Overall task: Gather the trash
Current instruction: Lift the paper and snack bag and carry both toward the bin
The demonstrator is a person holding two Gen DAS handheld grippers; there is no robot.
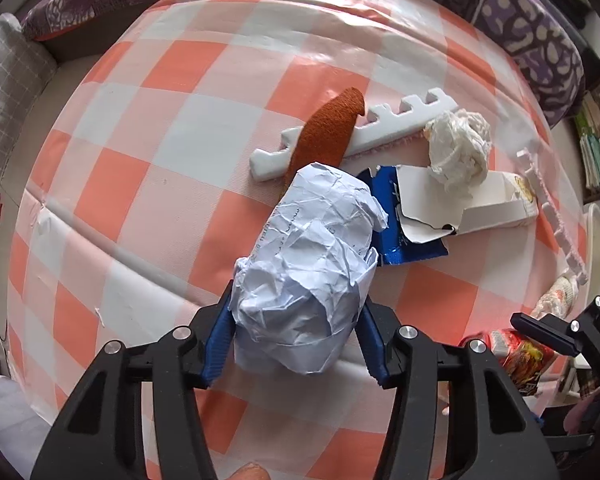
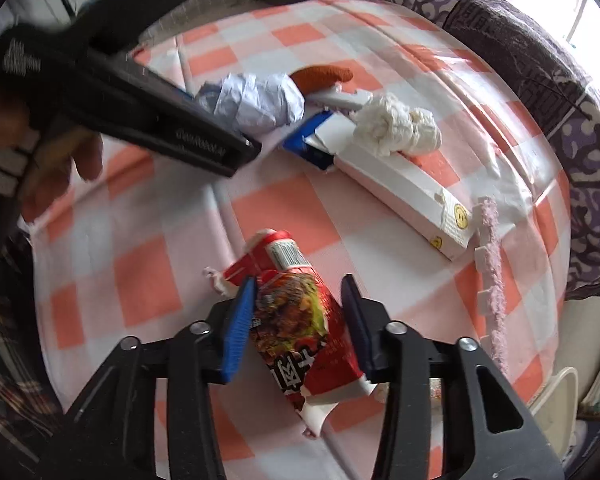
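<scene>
Soft daylight fills both views, with a blown-out window [image 2: 572, 4] at upper right. Glare streaks the glossy checked tablecloth [image 1: 148, 128]. Fisheye bending darkens the corners; the upper-left of the right view is motion-blurred.

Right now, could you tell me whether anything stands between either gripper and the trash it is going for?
Nothing visible does: the crumpled paper sits between the left gripper's fingers, and the red snack wrapper between the right gripper's.

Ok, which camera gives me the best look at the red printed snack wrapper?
The right wrist view: the red printed snack wrapper lies central between the right gripper fingers, its barcode and picture readable. The left wrist view shows only a corner of it at the lower right edge, partly behind the right gripper.
</scene>
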